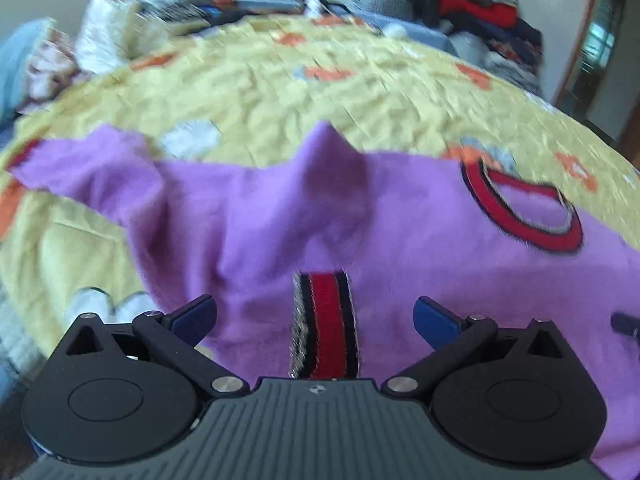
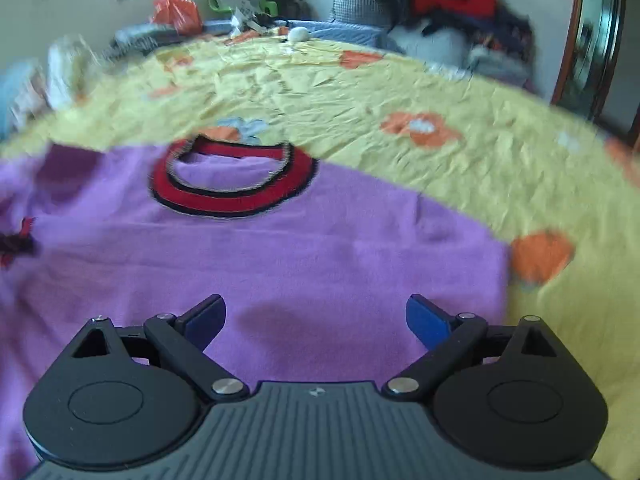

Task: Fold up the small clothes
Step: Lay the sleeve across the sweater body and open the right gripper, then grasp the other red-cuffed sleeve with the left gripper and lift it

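Note:
A small purple sweater (image 1: 280,216) with a red and black collar (image 1: 524,204) lies on a yellow flowered bedsheet (image 1: 320,92). Its red and black striped cuff (image 1: 326,320) lies between the blue fingers of my left gripper (image 1: 316,318), which is open just above the cloth. A fold of the sweater stands up in a peak ahead of it. In the right wrist view the sweater (image 2: 304,256) lies flat with its collar (image 2: 232,178) ahead to the left. My right gripper (image 2: 316,318) is open and empty over the sweater's near part.
The yellow sheet (image 2: 400,92) spreads far and right of the sweater. Piles of clothes (image 2: 452,4) and an orange bag (image 2: 176,12) stand at the far edge. White and blue bedding (image 1: 48,60) lies at the left. A wooden door frame (image 2: 576,40) is at the right.

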`<action>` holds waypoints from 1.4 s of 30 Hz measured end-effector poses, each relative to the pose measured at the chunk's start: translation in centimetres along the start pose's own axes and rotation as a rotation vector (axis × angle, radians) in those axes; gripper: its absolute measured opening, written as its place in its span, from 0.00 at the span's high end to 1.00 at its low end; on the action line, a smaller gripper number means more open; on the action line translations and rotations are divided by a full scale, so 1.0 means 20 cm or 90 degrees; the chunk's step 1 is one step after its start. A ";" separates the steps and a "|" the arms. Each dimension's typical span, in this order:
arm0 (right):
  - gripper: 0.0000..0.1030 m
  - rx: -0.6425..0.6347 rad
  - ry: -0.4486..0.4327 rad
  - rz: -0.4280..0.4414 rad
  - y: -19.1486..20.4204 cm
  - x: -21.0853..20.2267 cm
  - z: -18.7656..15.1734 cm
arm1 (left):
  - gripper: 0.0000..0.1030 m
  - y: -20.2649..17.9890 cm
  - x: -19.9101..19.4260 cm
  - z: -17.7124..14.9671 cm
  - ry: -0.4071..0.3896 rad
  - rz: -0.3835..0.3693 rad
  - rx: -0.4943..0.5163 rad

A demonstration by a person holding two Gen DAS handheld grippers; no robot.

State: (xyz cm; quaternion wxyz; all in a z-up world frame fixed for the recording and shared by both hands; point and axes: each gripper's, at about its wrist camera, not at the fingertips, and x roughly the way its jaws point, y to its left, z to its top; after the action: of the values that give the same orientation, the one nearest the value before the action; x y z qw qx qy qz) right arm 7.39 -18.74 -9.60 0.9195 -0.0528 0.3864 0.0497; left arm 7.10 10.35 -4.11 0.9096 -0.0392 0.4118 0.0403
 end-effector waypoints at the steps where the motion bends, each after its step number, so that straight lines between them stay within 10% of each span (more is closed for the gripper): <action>1: 0.05 -0.007 0.005 -0.004 0.00 0.02 -0.01 | 0.00 -0.01 -0.01 0.00 -0.008 -0.002 -0.007; 4: 0.00 0.014 0.008 0.005 -0.05 0.04 -0.04 | 0.00 -0.08 0.02 -0.01 0.010 -0.052 0.012; 10: 0.00 0.035 0.004 -0.030 -0.12 -0.01 -0.02 | 0.00 -0.05 0.15 -0.04 0.014 0.005 0.036; 16: 0.00 -0.019 0.016 0.064 -0.04 0.03 -0.04 | 0.00 0.10 0.04 -0.03 -0.014 -0.001 0.008; 21: 0.00 0.045 0.025 0.037 -0.18 0.04 -0.05 | 0.00 0.49 -0.09 -0.02 -0.132 0.022 -0.050; 25: 0.00 0.043 0.015 0.020 -0.14 -0.04 -0.07 | 0.00 0.93 -0.02 0.13 -0.120 0.042 -0.119; 31: 0.00 0.078 -0.035 0.068 -0.06 -0.16 -0.12 | 0.00 1.63 0.17 0.33 -0.111 -0.104 -0.363; 37: 0.00 0.074 -0.054 0.068 0.03 -0.26 -0.14 | 0.02 1.89 0.33 0.43 -0.073 -0.125 -0.466; 42: 0.00 0.089 -0.073 0.065 0.04 -0.32 -0.15 | 0.25 1.96 0.42 0.47 -0.054 -0.165 -0.479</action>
State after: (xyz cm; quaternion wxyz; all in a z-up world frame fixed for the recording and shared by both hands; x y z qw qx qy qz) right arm 0.74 -18.74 -7.14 0.9377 0.0346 0.3381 0.0725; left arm 15.49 50.62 -5.86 0.8455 -0.4193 0.3220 0.0749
